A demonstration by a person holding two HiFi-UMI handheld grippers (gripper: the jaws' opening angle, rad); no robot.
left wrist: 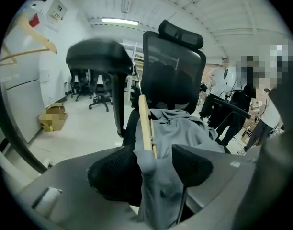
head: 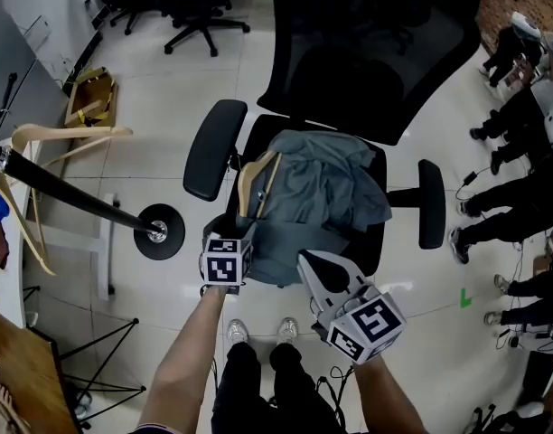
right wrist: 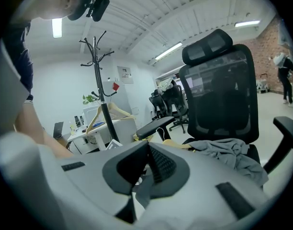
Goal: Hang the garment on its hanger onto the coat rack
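Left gripper (left wrist: 153, 169) spread around grey garment (left wrist: 185, 133) on its hanger (left wrist: 145, 123) (right gripper (right wrist: 146, 164) pressed together)

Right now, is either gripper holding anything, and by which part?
Nothing is gripped yet. The left gripper stands open around the grey garment at its shoulder, over the wooden hanger end; the right gripper is shut and empty.

carrier: seat of black office chair (head: 376, 61) | on seat: crumpled grey garment (head: 326, 193), wooden hanger (head: 256, 181) along its left edge | below: pale tiled floor (head: 168, 89) | on floor: that chair, coat rack base (head: 159, 231), open cardboard box (head: 96, 98) by the wall, other office chairs (head: 200, 16) farther off
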